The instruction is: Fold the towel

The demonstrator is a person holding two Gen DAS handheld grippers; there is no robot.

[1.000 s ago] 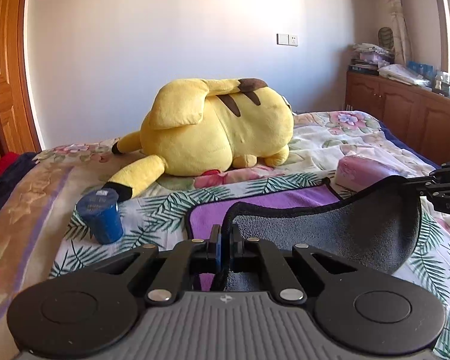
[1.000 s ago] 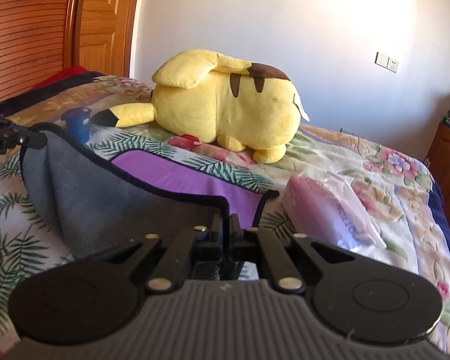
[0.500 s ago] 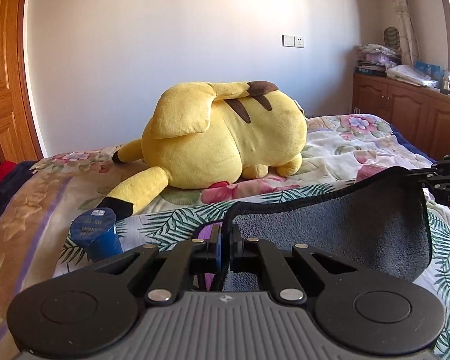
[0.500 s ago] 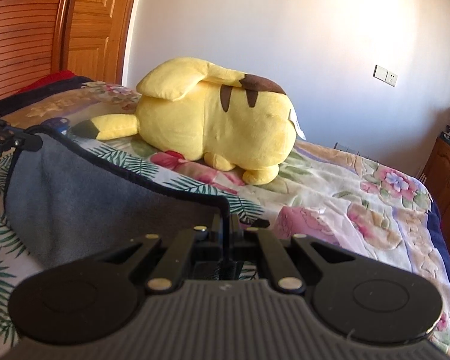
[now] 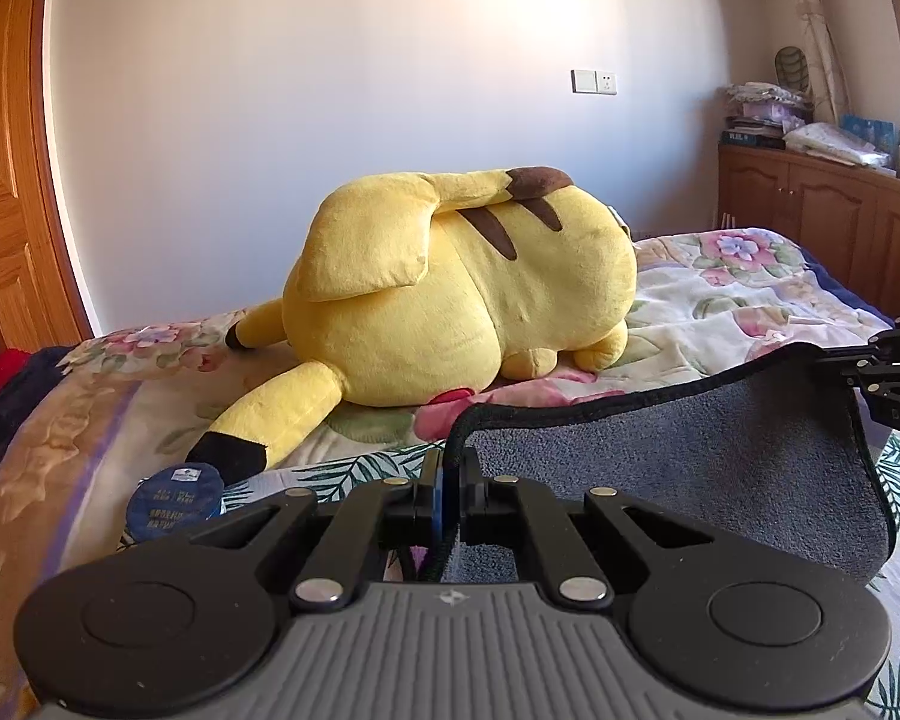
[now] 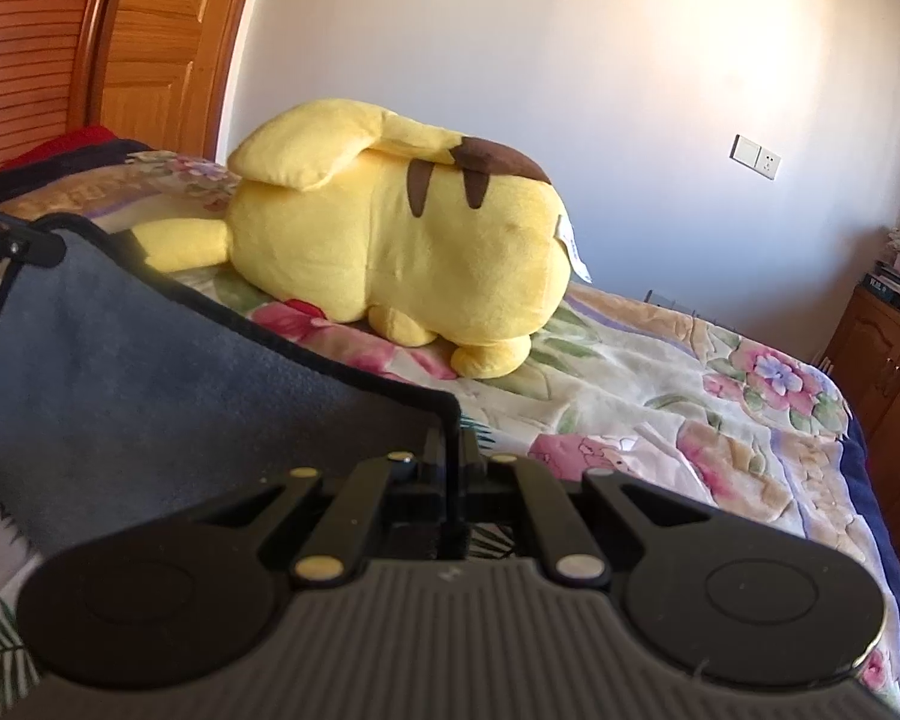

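Note:
A grey towel (image 5: 678, 456) with black trim hangs stretched between my two grippers above the bed; its purple side is hidden. My left gripper (image 5: 447, 480) is shut on one corner of it. My right gripper (image 6: 450, 456) is shut on the other corner of the towel (image 6: 150, 384). The right gripper's tip shows at the right edge of the left wrist view (image 5: 888, 366). The left gripper's tip shows at the left edge of the right wrist view (image 6: 12, 246).
A big yellow plush toy (image 5: 450, 300) lies on the floral bedspread (image 5: 720, 312) just beyond the towel. A blue cylinder (image 5: 177, 498) stands at the left. A wooden cabinet (image 5: 828, 222) is at the right, a wooden door (image 6: 156, 42) at the left.
Both grippers have carried the towel's held edge up and forward toward the plush toy. The purple side and the pink packet on the bed are now out of sight.

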